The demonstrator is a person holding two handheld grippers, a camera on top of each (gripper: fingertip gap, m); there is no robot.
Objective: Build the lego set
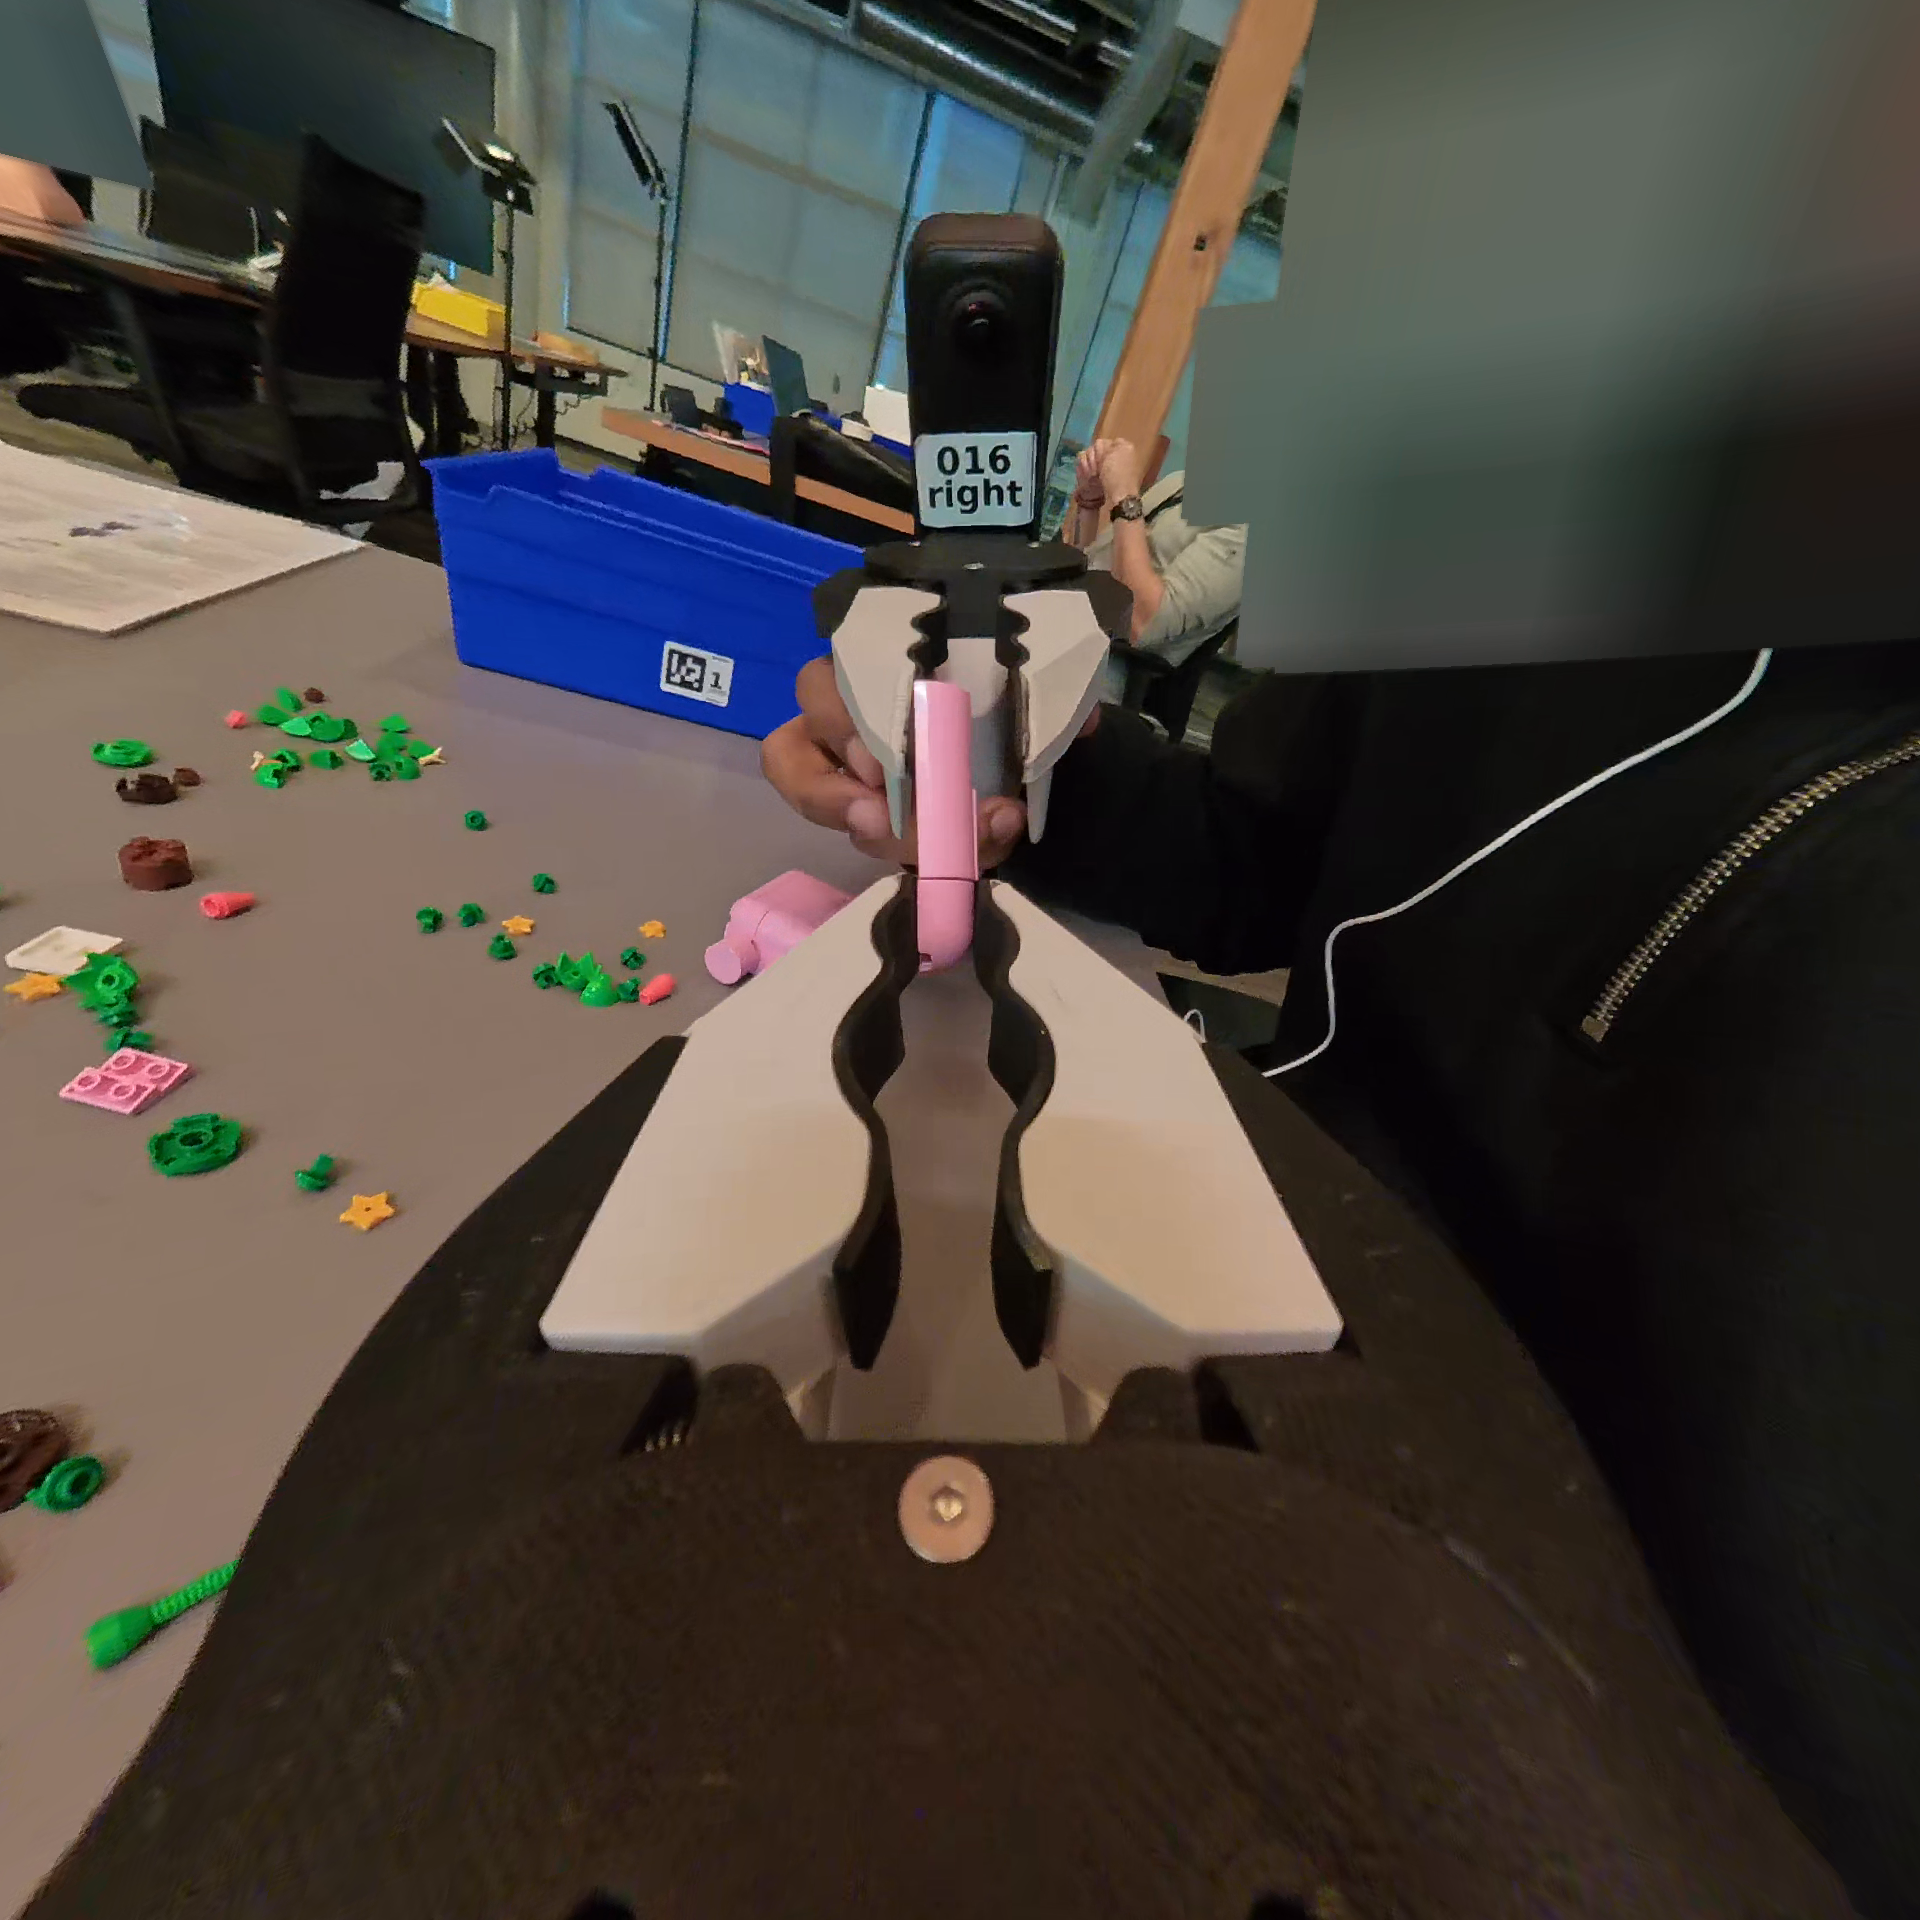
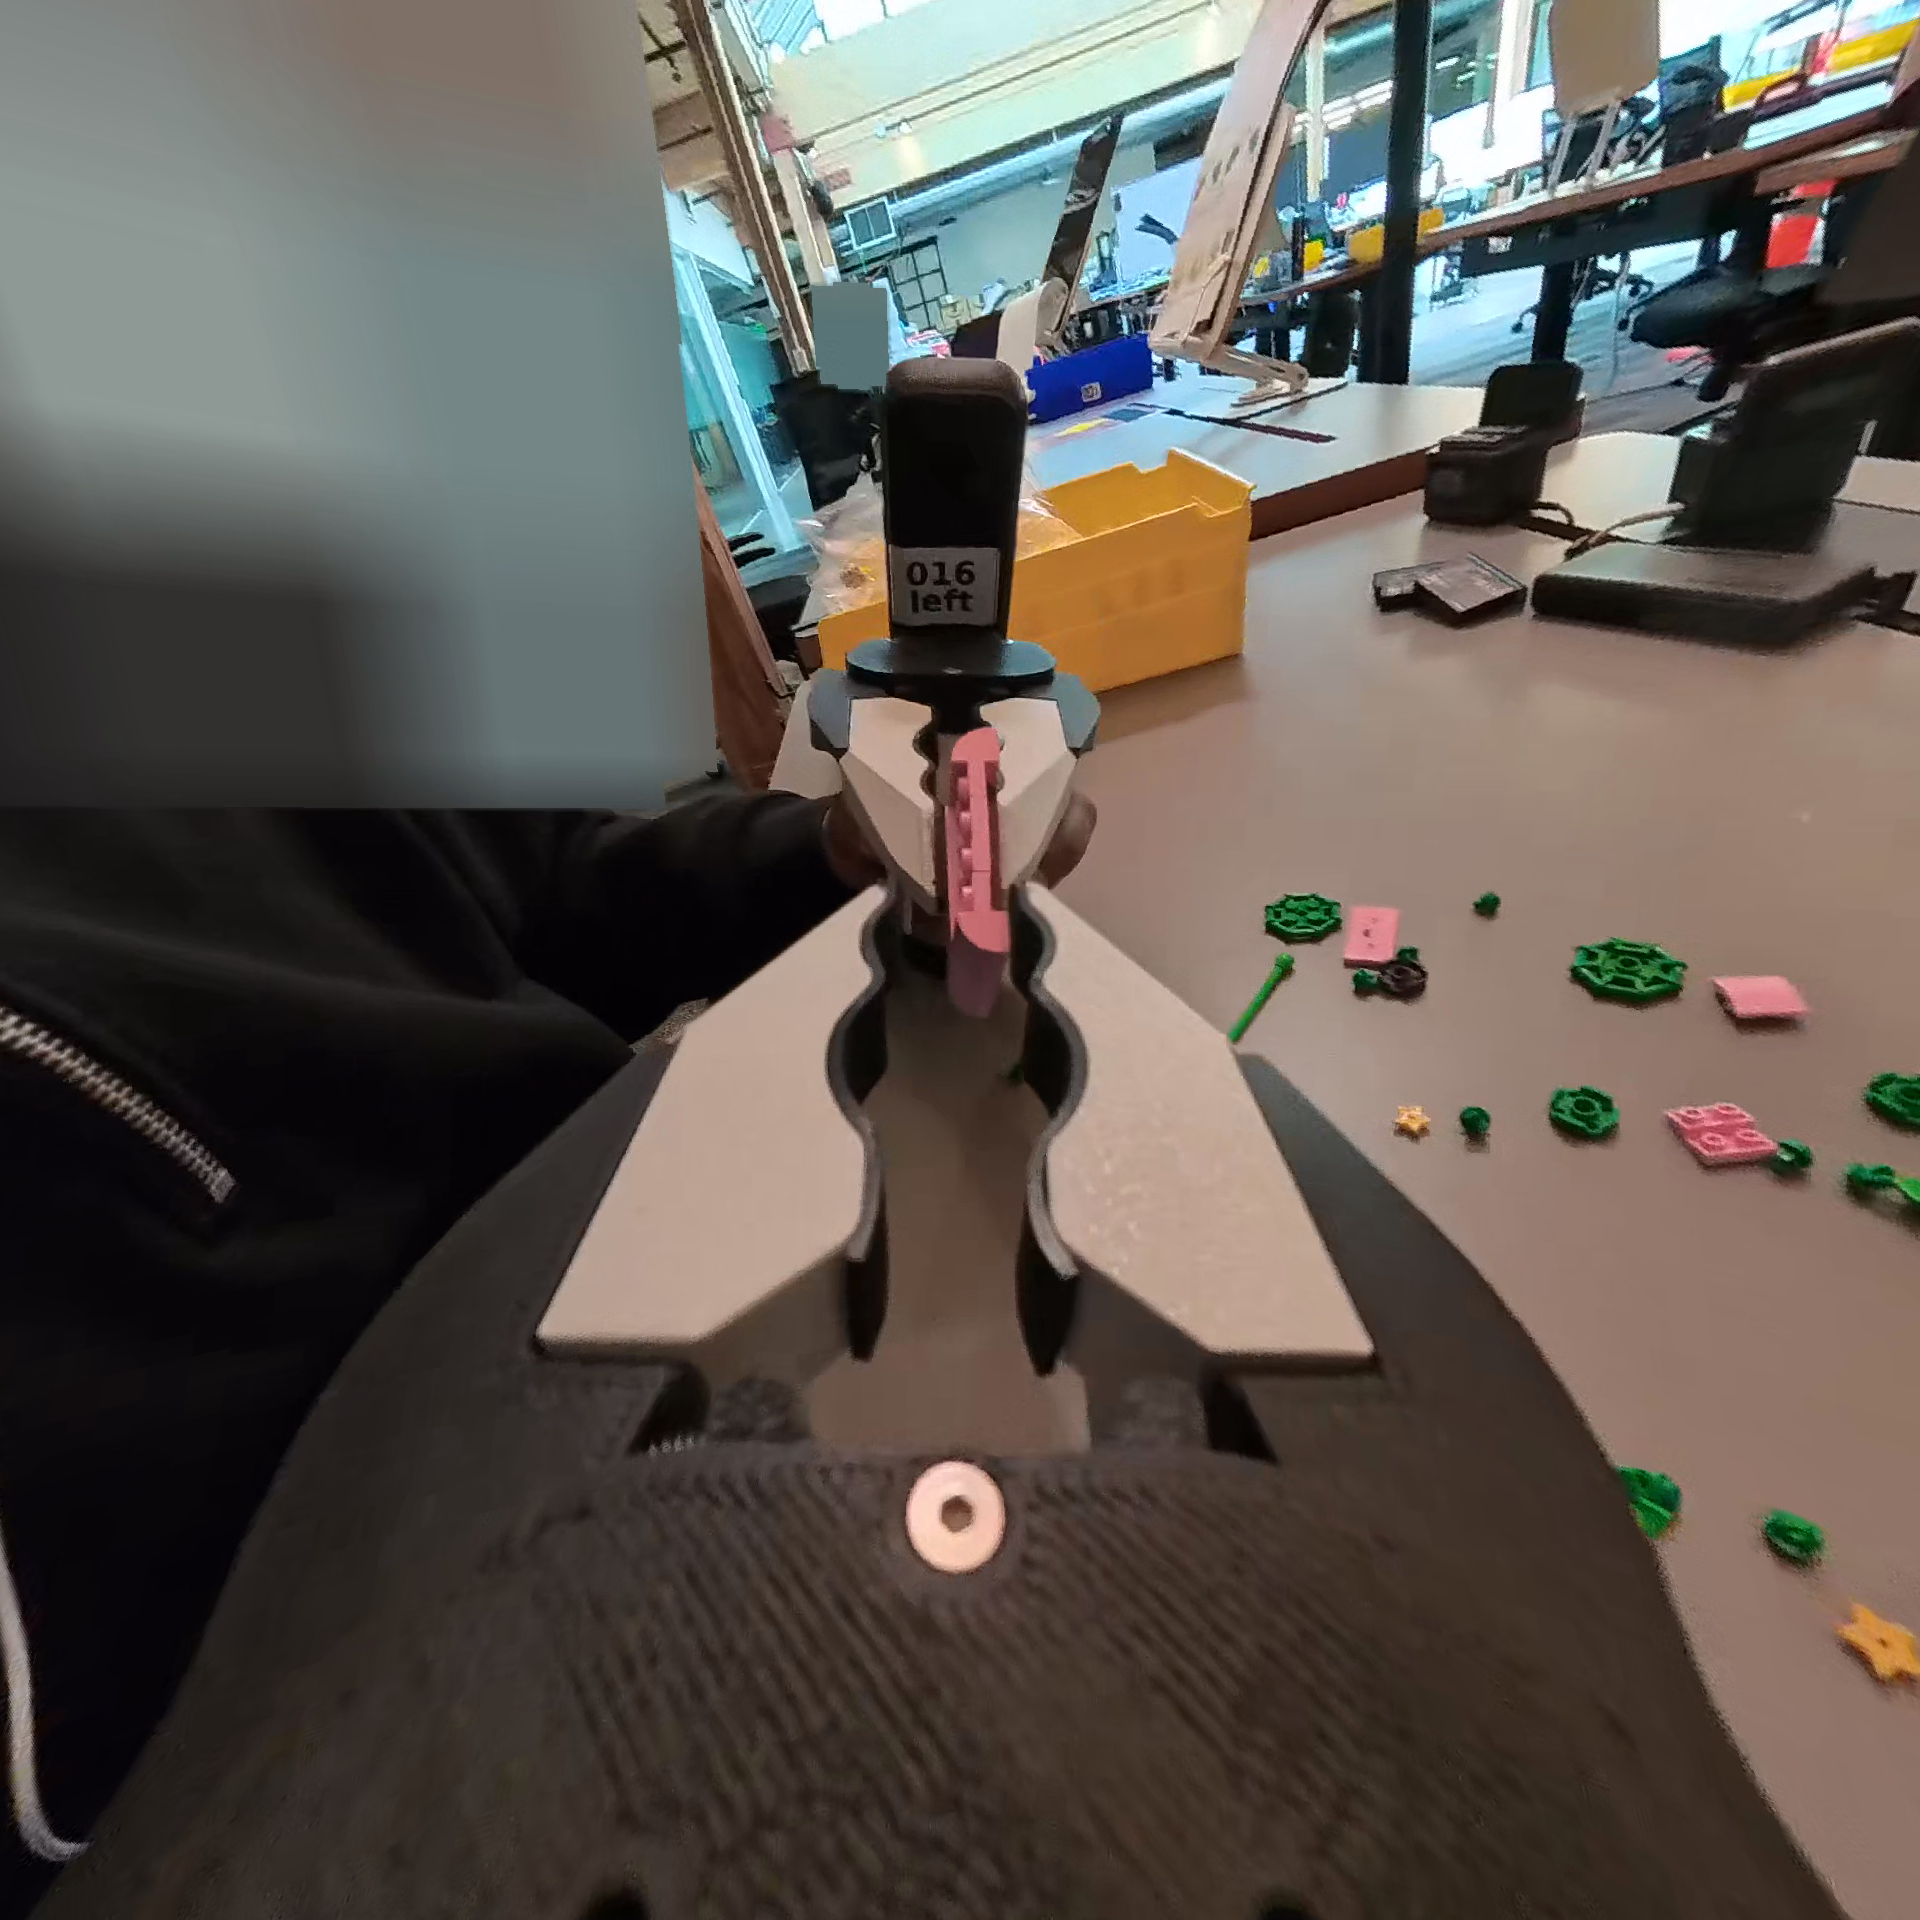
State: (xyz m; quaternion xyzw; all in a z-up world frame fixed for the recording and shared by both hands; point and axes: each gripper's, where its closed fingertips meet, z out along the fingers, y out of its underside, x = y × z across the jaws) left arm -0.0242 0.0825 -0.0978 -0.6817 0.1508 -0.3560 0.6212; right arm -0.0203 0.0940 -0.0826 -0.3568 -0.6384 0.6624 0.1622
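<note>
Evidently both the left gripper (image 1: 943, 883) and right gripper (image 2: 951, 914) pinch pink Lego pieces (image 1: 943, 790) nose to nose; light, rigid, slick plastic, best clamped across flat faces

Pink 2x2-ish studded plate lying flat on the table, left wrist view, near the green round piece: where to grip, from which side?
Take the pink studded plate from above, pinching its two long side edges. It lies flat, studs up, so only the thin edges offer parallel faces. The green round piece sits close beside it, so bring the fingers in across the other sides. Probably needs a near-vertical approach.
</note>
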